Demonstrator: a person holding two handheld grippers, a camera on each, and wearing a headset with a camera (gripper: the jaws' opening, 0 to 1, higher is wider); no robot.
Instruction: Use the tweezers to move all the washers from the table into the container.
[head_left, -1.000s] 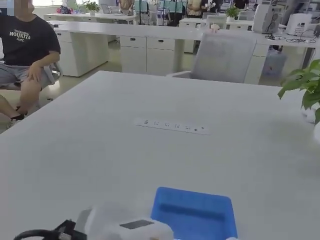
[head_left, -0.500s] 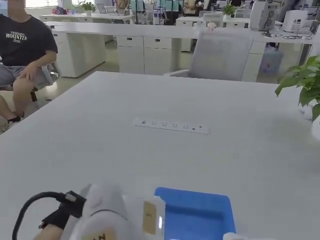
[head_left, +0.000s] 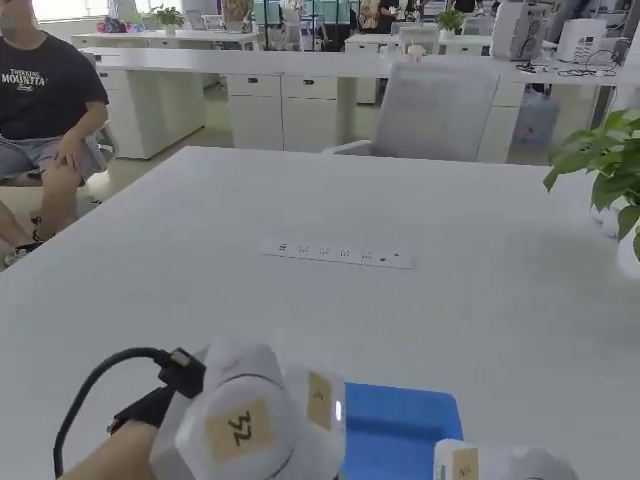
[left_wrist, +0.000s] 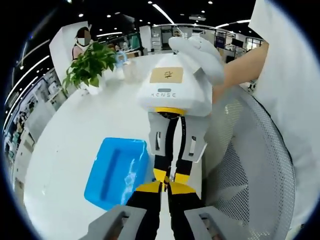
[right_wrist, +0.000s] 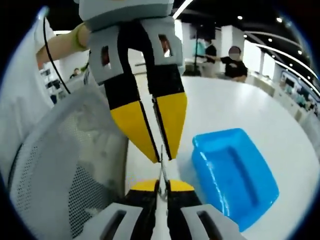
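Tweezers (right_wrist: 161, 172) pinched between left gripper (right_wrist: 161, 156) and right gripper (right_wrist: 160, 187) fingers (right_wrist: 172, 112).

Your blue container (right_wrist: 234, 181), a shallow rectangular tray, sits open and upright on the white worktop (right_wrist: 225, 105). Just beside it, what look like thin silvery tweezers (right_wrist: 161, 172) are pinched between the left claw (right_wrist: 161, 154) and the right claw (right_wrist: 161, 189).

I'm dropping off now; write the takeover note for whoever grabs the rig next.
Right gripper: claw shut on a thin metal strip, likely the tweezers.
Left gripper: claw shut, tips meeting the tweezers' far end.
Blue container sits on the table beside both claws and looks empty.
Done: no washers in.
Left: find and move every washer.
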